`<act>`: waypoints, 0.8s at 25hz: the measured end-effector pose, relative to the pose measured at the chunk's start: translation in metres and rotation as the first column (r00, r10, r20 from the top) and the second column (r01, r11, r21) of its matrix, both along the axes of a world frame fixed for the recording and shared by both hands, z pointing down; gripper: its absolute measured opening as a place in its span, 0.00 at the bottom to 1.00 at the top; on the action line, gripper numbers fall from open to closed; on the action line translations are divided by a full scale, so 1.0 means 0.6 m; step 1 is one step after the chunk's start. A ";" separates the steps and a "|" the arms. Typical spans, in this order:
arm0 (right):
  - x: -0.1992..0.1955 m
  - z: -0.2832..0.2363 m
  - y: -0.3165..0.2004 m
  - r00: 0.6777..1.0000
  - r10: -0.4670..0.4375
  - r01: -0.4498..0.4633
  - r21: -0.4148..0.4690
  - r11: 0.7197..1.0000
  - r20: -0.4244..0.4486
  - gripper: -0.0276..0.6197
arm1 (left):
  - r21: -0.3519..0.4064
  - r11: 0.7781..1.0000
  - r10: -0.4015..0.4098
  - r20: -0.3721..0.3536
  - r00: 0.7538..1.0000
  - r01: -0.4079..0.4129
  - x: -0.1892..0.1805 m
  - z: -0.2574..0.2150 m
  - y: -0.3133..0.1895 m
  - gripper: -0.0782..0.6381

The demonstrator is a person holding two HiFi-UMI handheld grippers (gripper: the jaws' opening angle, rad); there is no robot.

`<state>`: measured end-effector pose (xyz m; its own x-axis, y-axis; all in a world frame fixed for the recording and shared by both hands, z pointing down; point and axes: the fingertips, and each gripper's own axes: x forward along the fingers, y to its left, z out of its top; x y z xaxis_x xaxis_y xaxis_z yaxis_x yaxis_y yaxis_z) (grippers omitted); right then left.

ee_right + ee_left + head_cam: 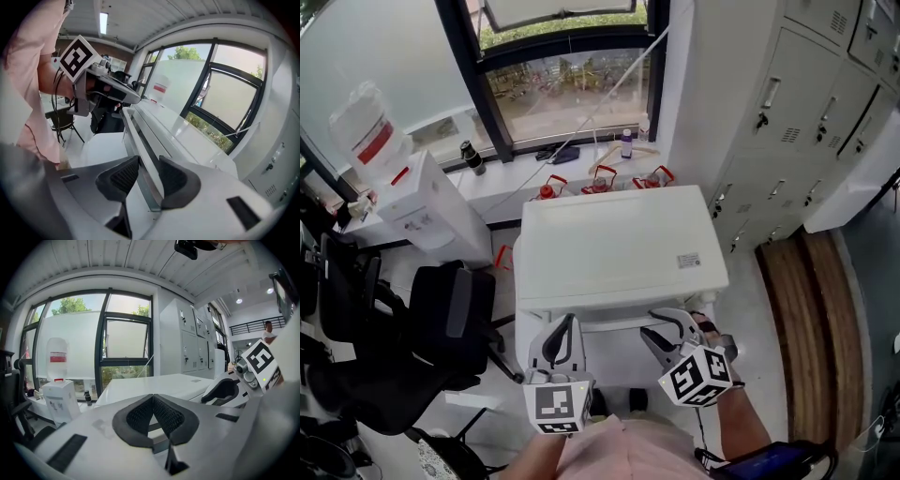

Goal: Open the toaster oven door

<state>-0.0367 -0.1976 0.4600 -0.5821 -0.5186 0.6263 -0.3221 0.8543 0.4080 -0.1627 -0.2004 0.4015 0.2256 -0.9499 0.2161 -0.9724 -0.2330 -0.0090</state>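
- Toaster oven (619,248): white, standing below the window.
- Right gripper (147,169): jaws apparently clamped across the door handle (140,140) along the oven's front edge.
- Left gripper (153,398): jaws together, empty, just beside the right.

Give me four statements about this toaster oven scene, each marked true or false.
1. The left gripper has its jaws shut with nothing between them. True.
2. The right gripper hangs clear of the toaster oven. False: its jaws close on the door handle.
3. In the head view, the water dispenser stands to the oven's right. False: it stands to the left; the lockers are on the right.
4. Both grippers are at the oven's front edge. True.
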 end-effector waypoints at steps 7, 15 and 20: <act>0.002 0.004 0.021 0.999 -0.026 0.026 -0.020 0.999 -0.033 0.23 | 0.002 1.000 -0.012 0.003 1.000 0.012 -0.002 -0.002 0.001 0.13; 0.008 0.017 0.063 0.999 -0.031 0.030 -0.030 0.999 -0.030 0.22 | -0.007 1.000 -0.024 0.014 1.000 0.025 -0.009 0.004 0.023 0.13; 0.012 0.021 0.078 0.999 -0.032 0.030 -0.032 0.999 -0.042 0.21 | -0.004 1.000 -0.024 0.022 0.999 0.024 -0.008 -0.001 0.032 0.13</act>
